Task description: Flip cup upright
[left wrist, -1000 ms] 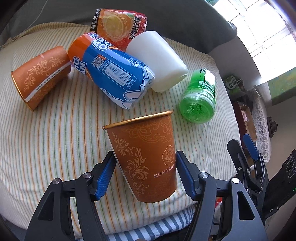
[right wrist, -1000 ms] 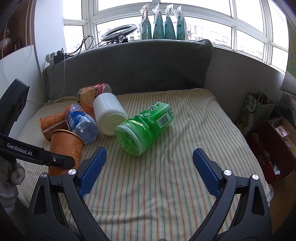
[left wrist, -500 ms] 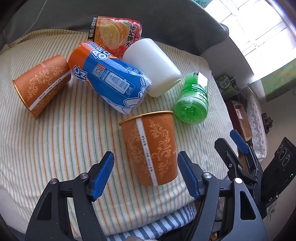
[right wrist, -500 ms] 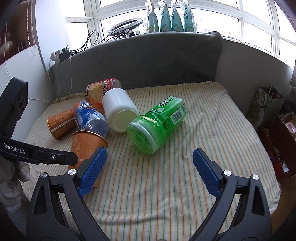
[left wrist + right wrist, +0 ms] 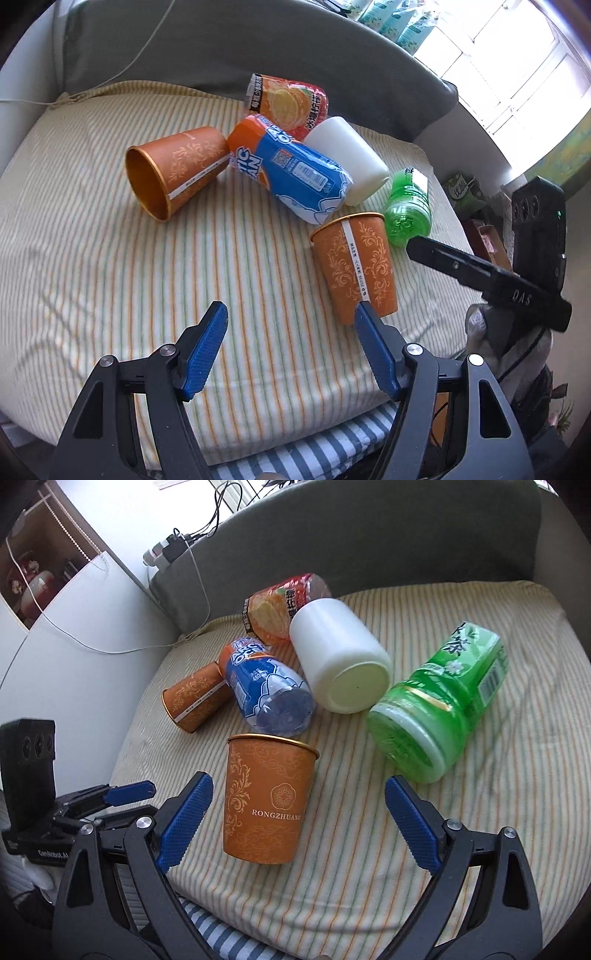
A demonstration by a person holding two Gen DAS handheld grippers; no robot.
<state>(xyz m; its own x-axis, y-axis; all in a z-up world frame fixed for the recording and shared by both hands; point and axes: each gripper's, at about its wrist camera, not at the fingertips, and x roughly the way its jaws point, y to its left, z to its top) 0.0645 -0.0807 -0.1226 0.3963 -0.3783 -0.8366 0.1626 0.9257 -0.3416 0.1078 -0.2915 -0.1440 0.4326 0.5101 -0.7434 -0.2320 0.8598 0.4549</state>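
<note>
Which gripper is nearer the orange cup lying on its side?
Left. The left gripper is open and points toward the tipped orange cup, with bare cushion between them. The right gripper is open around the upright orange cup, farther off.

A striped cushion (image 5: 424,849) is seen carrying an upright orange cup (image 5: 267,801), a toppled orange cup (image 5: 194,699), a blue bottle (image 5: 266,690), a white container (image 5: 341,661), a green bottle (image 5: 439,701) and an orange-labelled bottle (image 5: 280,607).

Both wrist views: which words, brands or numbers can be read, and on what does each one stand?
"RONGZHUANG": upright orange cup.
"DAS": right gripper's black bar.
"GenRobot.AI", partly hidden: left gripper's body.
"480", unit unclear: blue bottle.
Chinese print on the green bottle and orange-red bottle: not read with confidence.
</note>
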